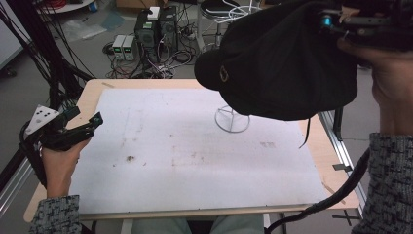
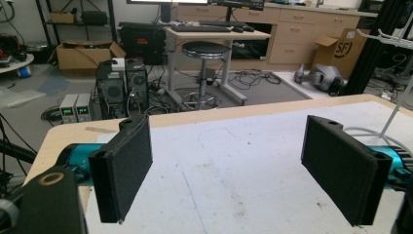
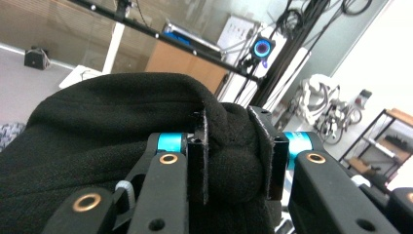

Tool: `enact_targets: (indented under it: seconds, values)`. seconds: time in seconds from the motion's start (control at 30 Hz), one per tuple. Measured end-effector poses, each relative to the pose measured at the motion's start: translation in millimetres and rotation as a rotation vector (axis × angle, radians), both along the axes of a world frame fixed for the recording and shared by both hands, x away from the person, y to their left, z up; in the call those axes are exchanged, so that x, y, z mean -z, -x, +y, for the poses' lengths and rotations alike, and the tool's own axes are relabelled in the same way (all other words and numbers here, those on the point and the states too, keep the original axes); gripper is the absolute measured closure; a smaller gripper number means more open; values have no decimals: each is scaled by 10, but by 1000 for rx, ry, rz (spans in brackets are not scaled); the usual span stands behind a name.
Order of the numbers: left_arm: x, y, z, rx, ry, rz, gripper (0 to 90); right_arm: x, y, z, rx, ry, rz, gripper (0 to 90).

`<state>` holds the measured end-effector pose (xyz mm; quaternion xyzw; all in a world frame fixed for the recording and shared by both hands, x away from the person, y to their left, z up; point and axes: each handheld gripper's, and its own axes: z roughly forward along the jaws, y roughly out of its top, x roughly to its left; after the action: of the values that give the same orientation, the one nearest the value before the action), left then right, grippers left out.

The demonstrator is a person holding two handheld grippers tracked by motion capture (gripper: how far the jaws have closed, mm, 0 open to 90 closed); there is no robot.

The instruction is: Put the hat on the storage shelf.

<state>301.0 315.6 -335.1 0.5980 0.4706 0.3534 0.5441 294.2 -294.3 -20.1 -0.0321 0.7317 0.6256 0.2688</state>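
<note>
Two grippers are in use at the table (image 1: 112, 85). Left gripper (image 1: 83, 124), at nine o'clock on the white mat (image 1: 195, 161), rests in the hand with jaws wide apart and nothing between them. Right gripper (image 3: 234, 156), raised at two o'clock, has its jaws clamped on a bunched fold of the black cap (image 1: 282, 63). Cap hangs clear above the white wire stand (image 1: 232, 119), its brim pointing toward nine o'clock.

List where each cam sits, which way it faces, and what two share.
High view: overhead, facing forward-down on the white-topped table; both hands show.
Left gripper view: on the left gripper, facing across the table, jaws apart.
Right gripper view: on the right gripper, clamping the black fabric cap.
Shared: high and left views show the white wire stand.
</note>
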Motion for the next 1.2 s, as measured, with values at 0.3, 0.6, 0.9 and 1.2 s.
enact_targets:
  seconds: [0.3,0.6,0.9,1.2]
  values:
    - [8,-6,8,5,3,2,191,-211,-164,15,24,-59,-20,710]
    - [21,-16,19,7,4,6,191,-214,-463,-38,43,-107,-6,710]
    - [53,-40,-3,11,3,20,191,-334,-497,-43,15,-161,-25,710]
    - [50,-41,-11,16,4,18,191,-241,-653,-24,35,-177,-31,709]
